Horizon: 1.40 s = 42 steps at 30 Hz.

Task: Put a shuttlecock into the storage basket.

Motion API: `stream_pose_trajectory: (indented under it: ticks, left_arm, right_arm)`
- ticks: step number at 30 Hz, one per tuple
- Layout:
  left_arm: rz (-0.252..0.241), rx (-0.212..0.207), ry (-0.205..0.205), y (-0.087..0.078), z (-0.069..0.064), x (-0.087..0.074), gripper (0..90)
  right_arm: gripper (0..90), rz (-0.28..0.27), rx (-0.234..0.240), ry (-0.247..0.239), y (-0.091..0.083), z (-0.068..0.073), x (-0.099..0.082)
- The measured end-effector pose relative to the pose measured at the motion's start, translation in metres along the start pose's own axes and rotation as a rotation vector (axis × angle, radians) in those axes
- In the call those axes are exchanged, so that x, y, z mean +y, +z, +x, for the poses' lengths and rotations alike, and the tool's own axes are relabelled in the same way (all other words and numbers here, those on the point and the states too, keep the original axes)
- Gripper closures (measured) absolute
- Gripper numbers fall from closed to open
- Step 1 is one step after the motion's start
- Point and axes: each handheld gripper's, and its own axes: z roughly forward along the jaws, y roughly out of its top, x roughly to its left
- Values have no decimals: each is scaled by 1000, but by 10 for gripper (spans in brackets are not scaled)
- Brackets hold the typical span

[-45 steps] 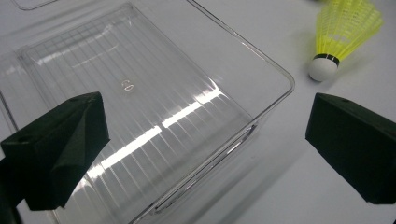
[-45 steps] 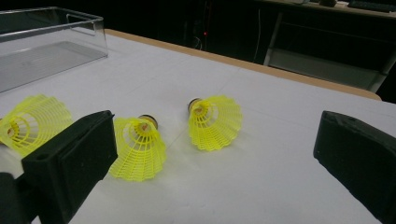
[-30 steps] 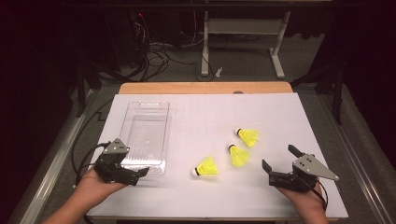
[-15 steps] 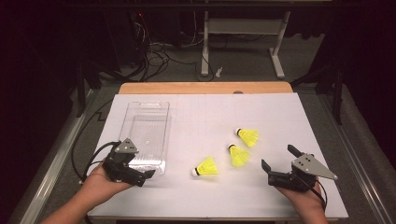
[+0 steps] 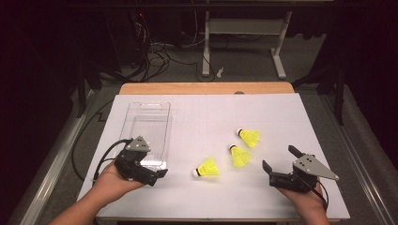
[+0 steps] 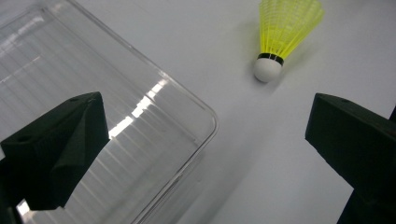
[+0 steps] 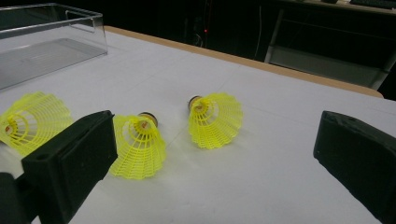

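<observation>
A white sheet [image 5: 197, 112] covers the wooden table [image 5: 206, 88]; cables [image 5: 155, 51] trail across the dark floor beyond. Both the left gripper [image 5: 151, 176] and right gripper [image 5: 278, 165] gape wide, near a clear plastic tray [image 5: 149, 123] and three yellow mesh shuttlecocks [image 5: 241, 156].

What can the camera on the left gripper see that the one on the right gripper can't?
The left gripper view alone shows the rounded near corner of the clear tray from above and the white cork tip of one yellow shuttlecock. The right gripper view alone shows three shuttlecocks side by side, nearest, middle and farthest, plus the table's wooden far edge. Both share the tray, the white tabletop and a pair of black jaws standing wide apart.
</observation>
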Motion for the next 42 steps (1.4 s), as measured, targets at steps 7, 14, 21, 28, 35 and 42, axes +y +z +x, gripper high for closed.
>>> stream_pose_trajectory:
  ticks: [7, 14, 21, 28, 35, 42]
  left_arm:
    - [-7, -16, 36, 7, -10, 11, 7]
    - [-10, -52, 64, 16, -22, 23, 7]
    - [-9, -78, 92, 25, -34, 33, 7]
    - [3, -102, 112, 37, -44, 42, 7]
    - [3, -130, 118, 48, -54, 50, 7]
    - [19, -139, 133, 57, -60, 54, 7]
  right_arm:
    - [0, -2, 1, -2, 0, 0, 0]
    - [0, -4, 2, 0, 0, 0, 0]
    - [0, -6, 2, 1, 0, -1, 0]
    - [0, -5, 6, 1, 0, 0, 0]
    - [0, -4, 12, 1, 0, 1, 0]
    - [0, -7, 10, 0, 0, 1, 0]
